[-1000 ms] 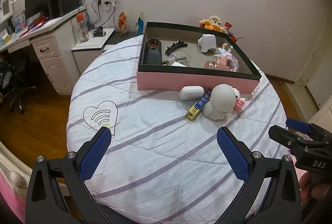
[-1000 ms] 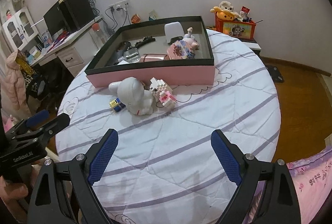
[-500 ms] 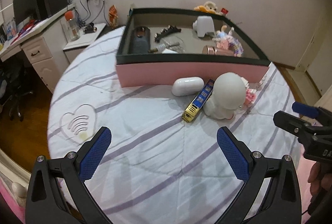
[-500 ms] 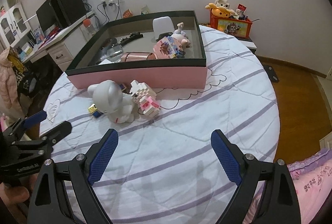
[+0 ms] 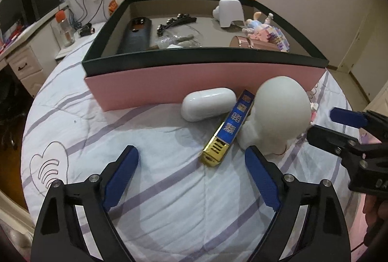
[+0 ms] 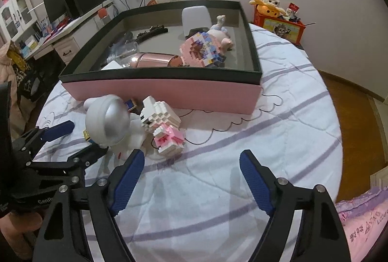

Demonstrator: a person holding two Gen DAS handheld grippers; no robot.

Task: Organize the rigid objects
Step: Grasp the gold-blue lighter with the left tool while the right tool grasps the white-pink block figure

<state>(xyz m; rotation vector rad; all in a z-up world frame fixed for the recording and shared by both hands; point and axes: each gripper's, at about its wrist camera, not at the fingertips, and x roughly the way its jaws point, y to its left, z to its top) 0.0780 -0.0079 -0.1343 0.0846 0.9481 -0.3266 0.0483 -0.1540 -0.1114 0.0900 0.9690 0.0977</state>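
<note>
A pink box with a dark rim [image 5: 169, 85] [image 6: 169, 92] sits on the round quilted table and holds several items. In front of it lie a white oval case [image 5: 208, 104], a blue and gold bar [image 5: 228, 131], a white round-headed figurine [image 5: 278, 114] [image 6: 109, 123] and a white and pink block figure [image 6: 165, 126]. My left gripper [image 5: 191, 177] is open, just short of the bar and figurine. My right gripper [image 6: 191, 179] is open, just short of the block figure.
The box holds a dark remote [image 5: 135, 34], a hair clip [image 5: 174, 21], a white stand [image 5: 230, 12], a pink tube [image 6: 155, 60] and a block toy [image 6: 203, 51]. A desk with monitor [image 6: 68, 2] stands left; an orange toy box [image 6: 278, 21] behind. The table edge drops to wood floor [image 6: 351, 102].
Both grippers have moved forward toward the loose objects in front of the box, which now look much larger and closer. Both stay open.
</note>
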